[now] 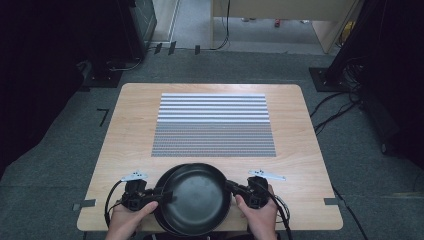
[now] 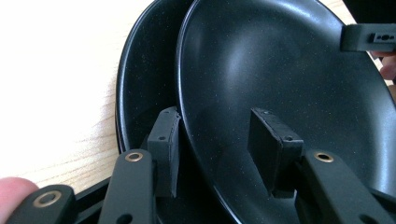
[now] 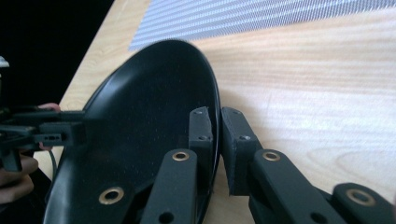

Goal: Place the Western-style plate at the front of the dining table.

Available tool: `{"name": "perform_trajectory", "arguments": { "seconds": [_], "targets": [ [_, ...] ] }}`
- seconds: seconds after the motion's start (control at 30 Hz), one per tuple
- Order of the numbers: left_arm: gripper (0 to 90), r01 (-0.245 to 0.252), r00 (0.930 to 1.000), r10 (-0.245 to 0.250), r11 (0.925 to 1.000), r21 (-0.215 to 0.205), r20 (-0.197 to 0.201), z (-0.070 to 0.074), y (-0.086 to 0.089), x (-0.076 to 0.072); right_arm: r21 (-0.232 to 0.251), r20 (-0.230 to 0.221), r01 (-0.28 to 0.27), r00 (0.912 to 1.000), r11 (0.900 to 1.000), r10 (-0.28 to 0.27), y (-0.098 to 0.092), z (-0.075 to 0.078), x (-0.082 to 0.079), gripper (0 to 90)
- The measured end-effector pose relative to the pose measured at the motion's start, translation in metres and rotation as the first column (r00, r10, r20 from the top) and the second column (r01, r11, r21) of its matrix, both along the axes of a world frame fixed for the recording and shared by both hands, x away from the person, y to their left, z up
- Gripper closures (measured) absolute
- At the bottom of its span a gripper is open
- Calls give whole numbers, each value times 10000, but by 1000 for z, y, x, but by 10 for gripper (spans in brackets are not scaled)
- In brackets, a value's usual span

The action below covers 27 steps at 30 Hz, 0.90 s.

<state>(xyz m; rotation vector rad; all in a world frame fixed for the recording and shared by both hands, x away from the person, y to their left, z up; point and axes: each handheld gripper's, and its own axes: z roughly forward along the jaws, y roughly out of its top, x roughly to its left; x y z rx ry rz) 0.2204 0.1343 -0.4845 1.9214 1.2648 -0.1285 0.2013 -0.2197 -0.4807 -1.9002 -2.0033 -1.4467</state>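
Two black plates lie stacked at the table's near edge. The upper plate (image 1: 197, 197) (image 2: 280, 70) (image 3: 140, 130) sits offset to the right on the lower plate (image 1: 162, 181) (image 2: 140, 84). My left gripper (image 1: 167, 196) (image 2: 217, 144) straddles the upper plate's left rim, one pad between the two plates and one pad inside the dish. Its jaws stand apart and do not press the rim. My right gripper (image 1: 231, 187) (image 3: 217, 133) is shut on the upper plate's right rim.
A grey striped mat (image 1: 213, 125) covers the middle of the wooden table (image 1: 300, 150). A hand holds each gripper at the near edge. Dark stands and cables lie on the floor around the table.
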Motion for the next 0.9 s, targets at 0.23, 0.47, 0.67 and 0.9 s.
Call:
{"name": "perform_trajectory", "arguments": {
  "seconds": [0.23,0.47,0.67,0.9],
  "targets": [
    [624,-273,9989,250,9978,-598,-393,-4,7,1,385,-601,-33,9982,9993,56,3,-6,3,833],
    [698,-399,9990,383,9964,-751,-236,-4,10,0,1129,-586,299,9980,9932,-234,-1,-9,4,857],
    [749,-565,9984,562,9943,-903,-59,-1,7,-1,1444,-465,434,9982,9886,-370,-7,-7,4,861],
    [776,-739,9967,772,9912,-1102,257,9,6,-2,1743,-513,373,9983,9840,-287,-13,-5,7,861]
  ]
}}
